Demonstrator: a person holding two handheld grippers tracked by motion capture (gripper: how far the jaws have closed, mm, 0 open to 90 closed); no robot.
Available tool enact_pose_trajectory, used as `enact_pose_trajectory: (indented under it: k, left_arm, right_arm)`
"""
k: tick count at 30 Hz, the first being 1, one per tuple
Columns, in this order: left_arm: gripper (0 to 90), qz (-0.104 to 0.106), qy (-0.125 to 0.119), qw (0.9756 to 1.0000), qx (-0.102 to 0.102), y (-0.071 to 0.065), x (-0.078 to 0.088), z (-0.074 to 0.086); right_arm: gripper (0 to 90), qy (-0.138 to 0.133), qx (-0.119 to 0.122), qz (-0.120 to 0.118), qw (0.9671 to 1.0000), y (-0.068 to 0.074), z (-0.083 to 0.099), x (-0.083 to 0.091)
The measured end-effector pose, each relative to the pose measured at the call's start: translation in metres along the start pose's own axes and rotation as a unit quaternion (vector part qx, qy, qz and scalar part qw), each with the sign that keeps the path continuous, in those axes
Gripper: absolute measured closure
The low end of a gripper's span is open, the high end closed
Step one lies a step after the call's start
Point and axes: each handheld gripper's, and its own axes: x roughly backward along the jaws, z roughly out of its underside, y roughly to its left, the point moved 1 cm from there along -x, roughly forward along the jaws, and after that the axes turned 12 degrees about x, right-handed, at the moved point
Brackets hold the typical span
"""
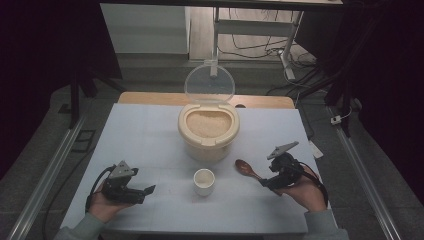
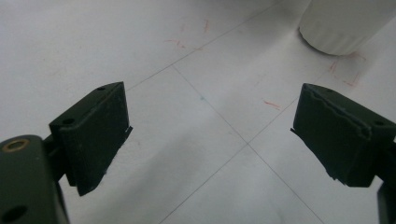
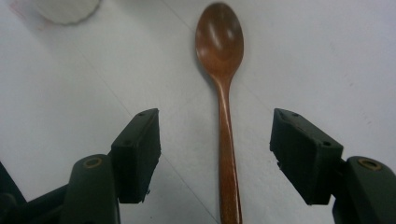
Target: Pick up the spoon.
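Observation:
A brown wooden spoon [image 1: 247,169] [image 3: 223,88] lies flat on the white table, bowl pointing toward the rice container. My right gripper [image 1: 263,183] [image 3: 215,149] is open and straddles the spoon's handle, with a gap on each side of it. A small white cup [image 1: 204,181] [image 2: 343,23] stands at the front middle of the table. Behind it stands a cream rice container [image 1: 208,131], full of rice, with its clear lid [image 1: 209,84] swung up. My left gripper [image 1: 148,191] [image 2: 210,140] hovers low over bare table left of the cup, open with nothing between its jaws.
The white table top [image 1: 150,135] carries thin pencil lines and faint red marks. Metal rails [image 1: 45,175] run along both sides below the table. A stand with cables [image 1: 287,47] is on the floor beyond the far edge.

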Motion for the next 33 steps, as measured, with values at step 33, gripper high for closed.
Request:
enact_pose_trajectory:
  k: [33]
  left_arm:
    - [10.7,-0.003,0.013,0.9999,-0.009,0.002,-0.004,0.003]
  right_arm:
    - [59.3,0.092,-0.004,-0.005,0.9958,-0.01,0.019,-0.046]
